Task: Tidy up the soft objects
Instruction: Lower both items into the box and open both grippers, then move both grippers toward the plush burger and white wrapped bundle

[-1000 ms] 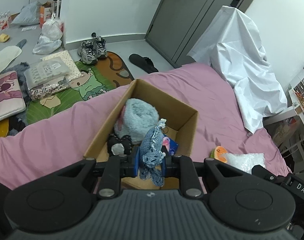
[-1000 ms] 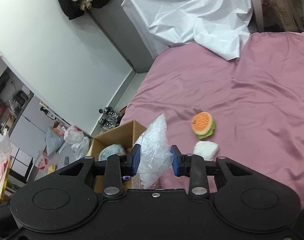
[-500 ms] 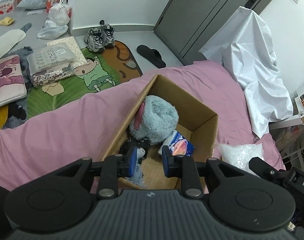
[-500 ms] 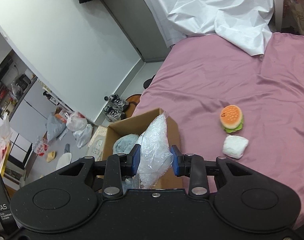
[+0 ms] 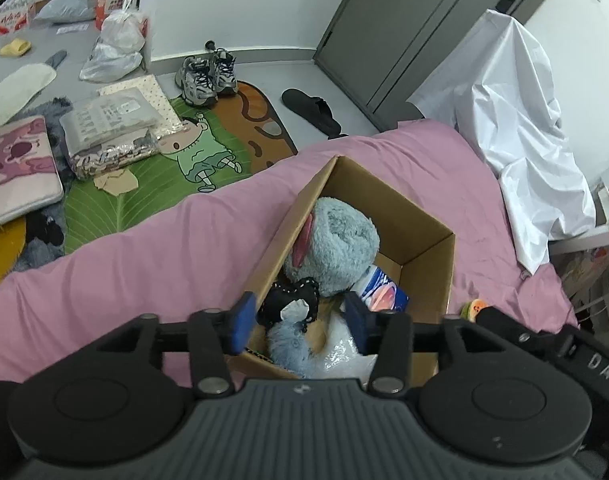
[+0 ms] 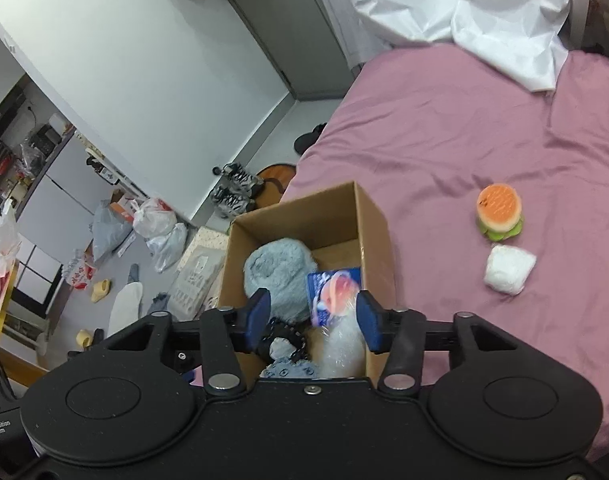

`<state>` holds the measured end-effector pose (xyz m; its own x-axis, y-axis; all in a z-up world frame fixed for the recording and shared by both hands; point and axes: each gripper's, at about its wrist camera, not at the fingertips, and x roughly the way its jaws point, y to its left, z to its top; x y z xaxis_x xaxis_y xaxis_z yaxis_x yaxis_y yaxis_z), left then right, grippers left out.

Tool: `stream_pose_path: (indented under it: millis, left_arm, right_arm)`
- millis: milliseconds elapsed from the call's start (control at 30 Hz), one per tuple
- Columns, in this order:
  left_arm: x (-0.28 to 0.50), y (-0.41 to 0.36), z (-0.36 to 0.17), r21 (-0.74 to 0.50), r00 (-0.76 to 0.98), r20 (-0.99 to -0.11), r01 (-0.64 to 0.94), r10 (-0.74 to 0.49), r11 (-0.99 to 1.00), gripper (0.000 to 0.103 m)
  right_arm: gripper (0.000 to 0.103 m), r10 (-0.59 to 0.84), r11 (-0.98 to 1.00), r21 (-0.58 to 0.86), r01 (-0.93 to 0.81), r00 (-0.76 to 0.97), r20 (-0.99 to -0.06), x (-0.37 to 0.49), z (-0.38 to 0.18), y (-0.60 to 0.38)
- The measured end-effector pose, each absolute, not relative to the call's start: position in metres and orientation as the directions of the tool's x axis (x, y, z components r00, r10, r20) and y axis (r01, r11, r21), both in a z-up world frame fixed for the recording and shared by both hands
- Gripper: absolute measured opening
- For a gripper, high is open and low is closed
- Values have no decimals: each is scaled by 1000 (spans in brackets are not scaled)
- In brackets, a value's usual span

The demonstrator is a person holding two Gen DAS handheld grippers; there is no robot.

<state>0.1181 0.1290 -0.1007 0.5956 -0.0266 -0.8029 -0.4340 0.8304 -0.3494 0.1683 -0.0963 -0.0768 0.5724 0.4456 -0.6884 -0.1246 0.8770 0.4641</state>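
An open cardboard box (image 5: 420,218) (image 6: 304,208) sits on the pink bed. In it lie a fluffy blue plush (image 5: 336,244) (image 6: 276,268), a blue-and-pink packet (image 5: 382,290) (image 6: 334,288), a black-and-white toy (image 5: 290,306), a blue denim toy (image 5: 290,344) and a clear plastic bag (image 5: 344,354) (image 6: 342,346). My left gripper (image 5: 300,316) is open and empty above the box's near end. My right gripper (image 6: 312,316) is open and empty above the same end. A burger toy (image 6: 500,210) and a white soft block (image 6: 508,268) lie on the bed to the right.
A white sheet (image 5: 516,128) drapes over something at the bed's far side. Shoes (image 5: 206,74), a slipper (image 5: 310,106), bags and a cartoon mat (image 5: 164,168) cover the floor left of the bed. A grey door (image 5: 404,32) stands beyond.
The left gripper opened and the denim toy dropped into the box. The right gripper moved over the box and opened; the clear plastic bag now lies in the box.
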Motion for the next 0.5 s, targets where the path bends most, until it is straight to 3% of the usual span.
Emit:
stream_pose_path:
  millis: [100, 167, 300, 500]
  left_arm:
    - [118, 123, -99, -331, 592, -806, -418, -23, 846, 72]
    - [117, 121, -97, -323, 594, -804, -410, -19, 853, 78]
    - [116, 113, -94, -305, 597, -802, -388, -15, 870, 83]
    - [116, 95, -86, -219, 577, -815, -388, 50, 895, 93]
  right_arm:
    - [61, 416, 889, 446, -107, 598, -685, 165, -72, -103]
    - [64, 406, 891, 445, -94, 602, -687, 165, -73, -107]
    - [78, 372, 906, 416, -78, 619, -692, 160, -74, -115]
    - [91, 346, 917, 390, -77, 637, -688, 154, -72, -130]
